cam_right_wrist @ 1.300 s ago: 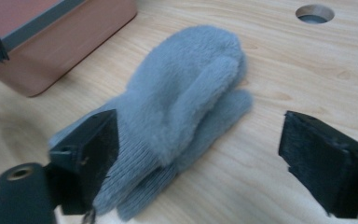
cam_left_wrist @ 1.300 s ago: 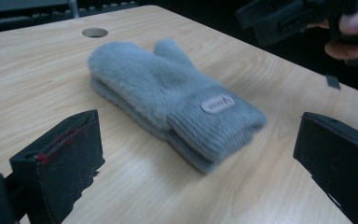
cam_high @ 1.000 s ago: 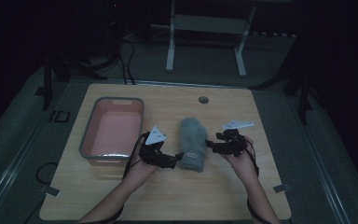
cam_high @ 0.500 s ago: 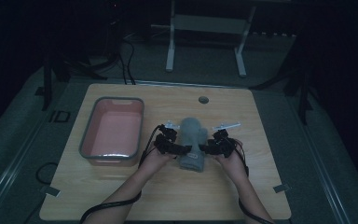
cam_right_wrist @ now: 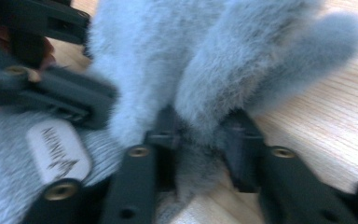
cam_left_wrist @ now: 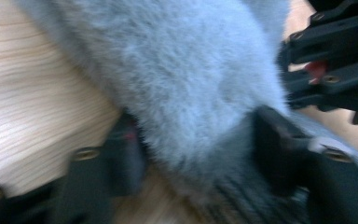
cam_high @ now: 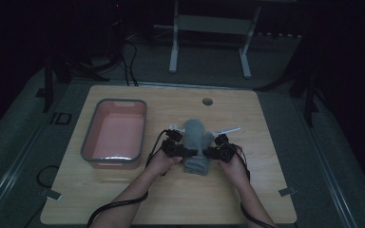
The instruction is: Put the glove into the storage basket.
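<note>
- High view: your left gripper (cam_high: 186,152) and your right gripper (cam_high: 208,152) meet at the near part of a grey fluffy mitten (cam_high: 197,146), which lies in the middle of the wooden table (cam_high: 266,190). A pink bin (cam_high: 115,133) with a grey rim stands to the left of the mitten, apart from it. From here I cannot tell how wide the jaws are.
- Left gripper view: your jaws stand on both sides of the mitten (cam_left_wrist: 186,88), with the fluffy fabric between them. They are partly closed and press on it. The picture is blurred.
- Right gripper view: your jaws are narrow and pinch a fold of the mitten (cam_right_wrist: 205,79) near its knitted cuff (cam_right_wrist: 9,182). The left gripper (cam_right_wrist: 42,74) touches the mitten just beside them.
</note>
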The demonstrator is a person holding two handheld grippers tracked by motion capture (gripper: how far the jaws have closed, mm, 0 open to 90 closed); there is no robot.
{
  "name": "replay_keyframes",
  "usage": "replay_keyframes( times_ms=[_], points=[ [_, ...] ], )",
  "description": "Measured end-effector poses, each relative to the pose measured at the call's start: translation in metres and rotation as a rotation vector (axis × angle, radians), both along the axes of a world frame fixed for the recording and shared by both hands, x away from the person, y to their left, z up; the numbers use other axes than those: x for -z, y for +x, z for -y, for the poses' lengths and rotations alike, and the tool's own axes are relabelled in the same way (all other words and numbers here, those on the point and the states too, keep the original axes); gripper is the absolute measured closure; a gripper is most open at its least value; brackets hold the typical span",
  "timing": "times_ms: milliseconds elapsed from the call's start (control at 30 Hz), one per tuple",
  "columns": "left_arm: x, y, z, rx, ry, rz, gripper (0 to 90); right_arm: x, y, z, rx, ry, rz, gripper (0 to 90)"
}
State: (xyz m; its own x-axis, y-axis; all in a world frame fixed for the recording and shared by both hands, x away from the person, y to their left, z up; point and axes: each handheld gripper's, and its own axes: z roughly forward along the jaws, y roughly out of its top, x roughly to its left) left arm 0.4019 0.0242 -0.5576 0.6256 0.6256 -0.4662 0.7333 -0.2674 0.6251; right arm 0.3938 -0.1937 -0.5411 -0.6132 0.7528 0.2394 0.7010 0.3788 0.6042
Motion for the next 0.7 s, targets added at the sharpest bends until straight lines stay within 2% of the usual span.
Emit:
replay_keyframes(
  times_ms=[33, 100, 167, 233, 333, 467, 700],
  points=[
    [0.000, 0.000, 0.000, 0.008, -0.004, 0.000, 50.2, 0.000, -0.002, -0.001, -0.004, -0.008, 0.016, 75.8],
    [-0.003, -0.001, 0.002, 0.007, 0.005, 0.026, 61.6, -0.001, -0.005, -0.003, 0.005, -0.022, 0.039, 79.6],
    [-0.006, -0.004, 0.004, 0.012, 0.032, 0.060, 68.1, -0.001, -0.008, -0.006, 0.016, -0.034, 0.067, 81.3],
    [-0.009, -0.005, 0.005, 0.015, 0.048, 0.066, 72.5, -0.002, -0.010, -0.004, 0.028, -0.017, 0.074, 82.0],
    [-0.012, -0.006, 0.005, 0.005, 0.038, 0.059, 75.1, -0.004, -0.013, -0.004, 0.044, -0.008, 0.084, 82.7],
    [-0.025, -0.009, 0.005, 0.013, 0.044, 0.085, 76.3, -0.013, -0.016, -0.005, 0.050, -0.006, 0.101, 83.2],
    [-0.057, -0.013, -0.001, 0.030, 0.039, 0.133, 77.2, -0.043, -0.021, -0.006, 0.042, 0.028, 0.147, 83.4]
  ],
)
